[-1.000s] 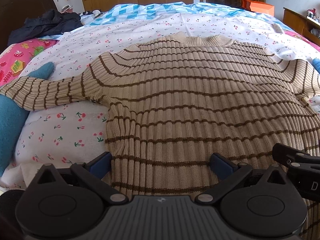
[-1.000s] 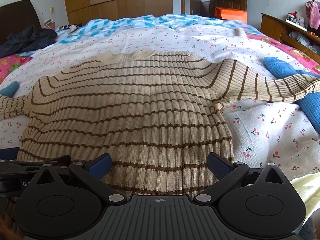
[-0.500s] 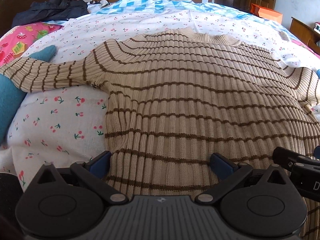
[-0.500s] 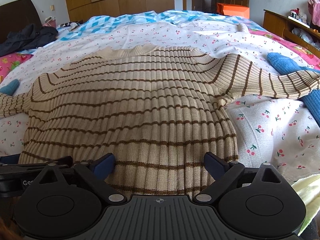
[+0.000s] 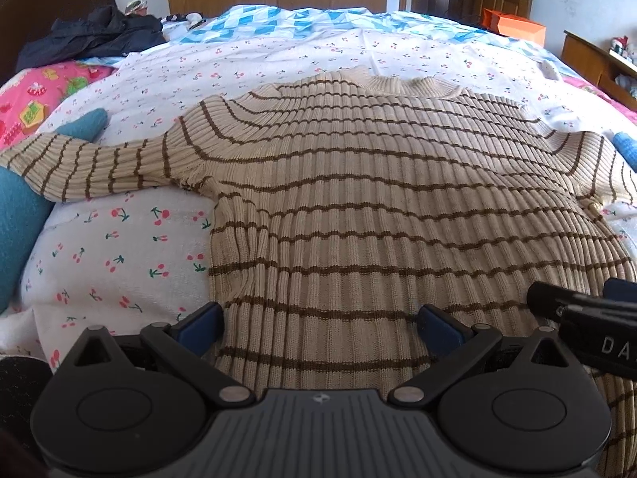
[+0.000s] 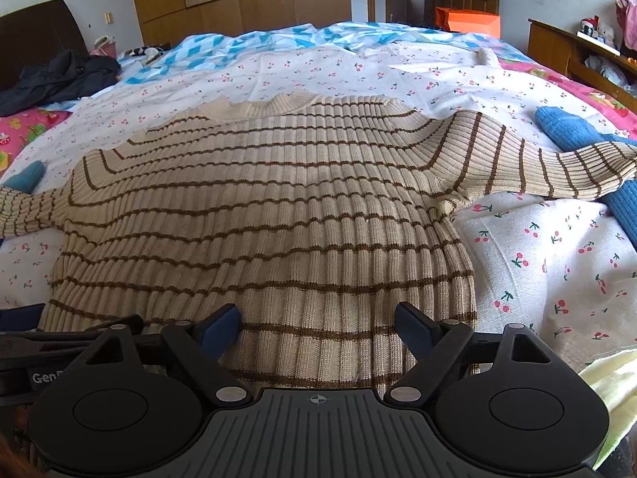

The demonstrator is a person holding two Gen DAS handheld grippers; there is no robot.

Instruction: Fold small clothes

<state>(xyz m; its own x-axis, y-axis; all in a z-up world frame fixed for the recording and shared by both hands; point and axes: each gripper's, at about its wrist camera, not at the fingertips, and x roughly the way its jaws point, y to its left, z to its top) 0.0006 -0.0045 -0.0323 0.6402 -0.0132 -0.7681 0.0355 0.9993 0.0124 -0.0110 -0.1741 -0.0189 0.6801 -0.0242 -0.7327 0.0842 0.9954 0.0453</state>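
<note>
A beige sweater with brown stripes [image 5: 378, 199] lies flat on the bed, collar far, both sleeves spread sideways; it also shows in the right wrist view [image 6: 270, 207]. My left gripper [image 5: 320, 326] is open over the sweater's near hem, left part. My right gripper [image 6: 318, 324] is open over the hem's right part, its jaws a little narrower than before. The right gripper's finger shows at the right edge of the left wrist view [image 5: 577, 310]. Whether the fingers touch the cloth is hidden.
The bed carries a white cherry-print sheet [image 5: 119, 247], also in the right wrist view [image 6: 557, 259]. Blue knit pieces lie at the left [image 5: 16, 223] and right [image 6: 565, 127]. A dark jacket [image 5: 91, 36], pink pillow [image 5: 36, 95], wooden wardrobe and side cabinet [image 6: 577, 55] surround the bed.
Both grippers have moved forward and lower over the sweater's hem. The right gripper's jaws have narrowed slightly. The sweater has not moved.
</note>
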